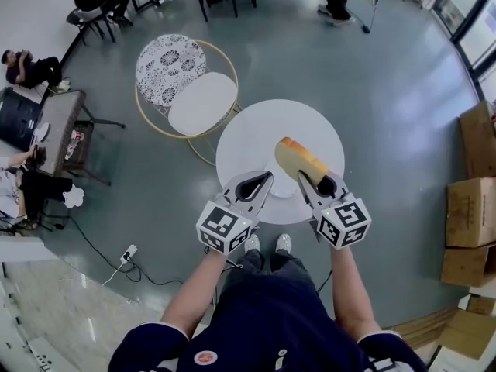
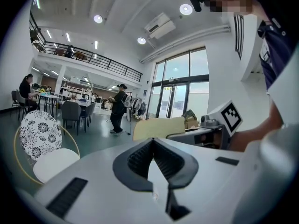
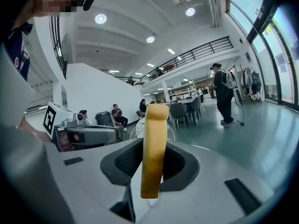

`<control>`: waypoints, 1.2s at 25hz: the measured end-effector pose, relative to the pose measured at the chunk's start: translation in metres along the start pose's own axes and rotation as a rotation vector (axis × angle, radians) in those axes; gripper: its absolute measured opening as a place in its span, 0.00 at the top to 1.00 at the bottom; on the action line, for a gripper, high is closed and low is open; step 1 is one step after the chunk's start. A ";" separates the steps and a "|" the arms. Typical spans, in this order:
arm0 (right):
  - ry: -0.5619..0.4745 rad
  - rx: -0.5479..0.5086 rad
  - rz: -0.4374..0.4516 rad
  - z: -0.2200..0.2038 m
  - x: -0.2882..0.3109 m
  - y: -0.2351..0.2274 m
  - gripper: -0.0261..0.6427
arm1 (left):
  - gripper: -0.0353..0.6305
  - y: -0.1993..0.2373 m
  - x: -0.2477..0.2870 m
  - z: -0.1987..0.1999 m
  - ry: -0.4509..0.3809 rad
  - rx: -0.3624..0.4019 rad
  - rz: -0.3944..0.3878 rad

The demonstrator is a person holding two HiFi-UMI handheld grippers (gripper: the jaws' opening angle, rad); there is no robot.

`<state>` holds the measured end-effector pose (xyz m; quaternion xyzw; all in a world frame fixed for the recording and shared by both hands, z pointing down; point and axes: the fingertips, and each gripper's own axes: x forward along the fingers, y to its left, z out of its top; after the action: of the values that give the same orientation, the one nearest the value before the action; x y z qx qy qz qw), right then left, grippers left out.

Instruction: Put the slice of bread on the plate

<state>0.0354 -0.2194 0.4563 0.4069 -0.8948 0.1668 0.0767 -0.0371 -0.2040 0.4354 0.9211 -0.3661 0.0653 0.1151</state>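
The right hand-held gripper (image 1: 314, 183) is clamped on the slice of bread (image 1: 300, 159), pinching its flat faces so the slice stands on edge above the round white tabletop (image 1: 248, 138). Just beneath it lies what seems to be a white plate (image 1: 277, 189) (hard to separate from the white surface). The left hand-held gripper (image 1: 260, 183), jaws together and empty, hovers alongside, apparently not needed for this carry.

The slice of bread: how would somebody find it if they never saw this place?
Look for the round white table. Over its near edge, the right hand-held gripper clamps the slice of bread on edge. It is the only golden-brown thing there; the left hand-held gripper beside it holds nothing.
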 end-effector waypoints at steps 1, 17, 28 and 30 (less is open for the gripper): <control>0.018 0.003 -0.001 -0.007 0.004 -0.002 0.82 | 0.94 0.002 0.001 -0.005 0.010 -0.005 0.002; 0.191 0.102 -0.009 -0.116 0.062 -0.022 0.82 | 0.94 0.042 0.018 -0.085 0.113 -0.066 0.046; 0.262 0.215 0.003 -0.170 0.086 -0.024 0.82 | 0.94 0.050 0.013 -0.117 0.161 -0.117 0.054; 0.265 0.250 0.009 -0.176 0.087 -0.023 0.82 | 0.94 0.049 0.014 -0.121 0.169 -0.120 0.048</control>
<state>-0.0043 -0.2306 0.6495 0.3839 -0.8510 0.3290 0.1419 -0.0651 -0.2160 0.5625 0.8947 -0.3802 0.1236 0.1992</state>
